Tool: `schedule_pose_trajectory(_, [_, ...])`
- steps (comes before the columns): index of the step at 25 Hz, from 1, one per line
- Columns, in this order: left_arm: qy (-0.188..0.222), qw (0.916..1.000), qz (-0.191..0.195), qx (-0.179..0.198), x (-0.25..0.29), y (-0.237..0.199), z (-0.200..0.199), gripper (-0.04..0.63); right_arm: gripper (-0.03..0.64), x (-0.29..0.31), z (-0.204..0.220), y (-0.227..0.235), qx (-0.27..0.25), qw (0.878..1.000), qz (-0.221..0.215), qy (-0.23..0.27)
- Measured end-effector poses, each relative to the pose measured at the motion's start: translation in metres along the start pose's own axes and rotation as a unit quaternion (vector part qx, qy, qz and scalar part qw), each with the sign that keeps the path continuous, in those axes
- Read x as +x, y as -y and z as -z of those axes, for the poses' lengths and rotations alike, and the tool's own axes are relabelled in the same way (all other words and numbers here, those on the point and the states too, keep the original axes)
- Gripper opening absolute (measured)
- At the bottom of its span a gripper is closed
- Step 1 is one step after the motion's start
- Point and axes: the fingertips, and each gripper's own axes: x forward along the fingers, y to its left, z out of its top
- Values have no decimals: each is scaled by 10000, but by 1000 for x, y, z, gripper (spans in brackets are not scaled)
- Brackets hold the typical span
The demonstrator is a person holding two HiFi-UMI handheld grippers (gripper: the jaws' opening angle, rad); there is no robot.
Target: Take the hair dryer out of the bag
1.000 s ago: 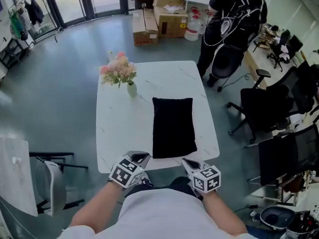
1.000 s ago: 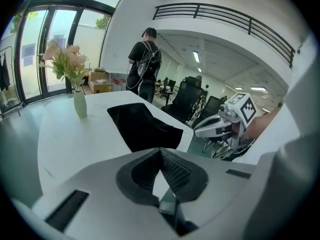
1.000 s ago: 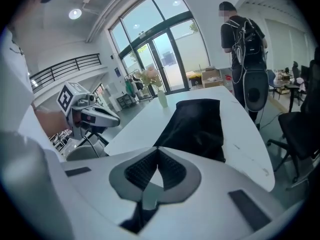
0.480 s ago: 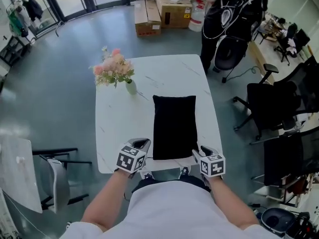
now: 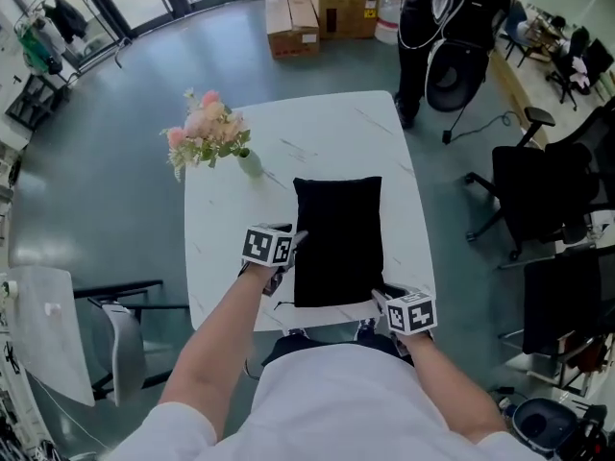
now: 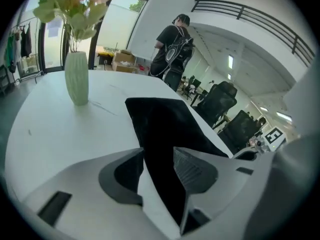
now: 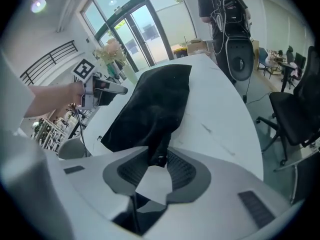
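A flat black bag [image 5: 336, 229] lies lengthwise on the white table [image 5: 226, 229]; no hair dryer shows. My left gripper [image 5: 291, 246] is at the bag's left edge, about midway along. In the left gripper view its jaws [image 6: 158, 154] have just been opening and stand open, with the bag's edge [image 6: 160, 124] running between them. My right gripper [image 5: 382, 298] is at the bag's near right corner. Its jaws [image 7: 159, 160] have just been closing and pinch that corner of the bag [image 7: 155, 99]. The left gripper [image 7: 107, 88] shows across the bag in the right gripper view.
A pale green vase of pink flowers [image 5: 248, 164] stands at the table's far left. A person in black [image 5: 452, 17] stands beyond the far right corner. Black office chairs [image 5: 538, 190] line the right side, cardboard boxes [image 5: 317, 8] sit far back, and a chair [image 5: 115, 344] stands left.
My left gripper moved forward from the table's near edge to the bag's left side and opened. My right gripper came in onto the bag's near right corner.
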Motion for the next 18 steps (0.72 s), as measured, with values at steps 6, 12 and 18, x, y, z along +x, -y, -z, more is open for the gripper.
schedule_pose_trajectory(6, [-474, 9988, -9, -120, 25, -11, 13, 189, 61, 1, -4, -7, -54, 9996, -103, 273])
schedule_pose_trajectory(12, [-555, 9960, 137, -680, 34, -12, 16, 152, 48, -2, -8, -12, -79, 9987, -135, 479])
schedule_pose_trajectory(18, [-473, 9988, -2, -155, 27, -8, 14, 28, 41, -5, -9, -10, -133, 9985, -28, 523])
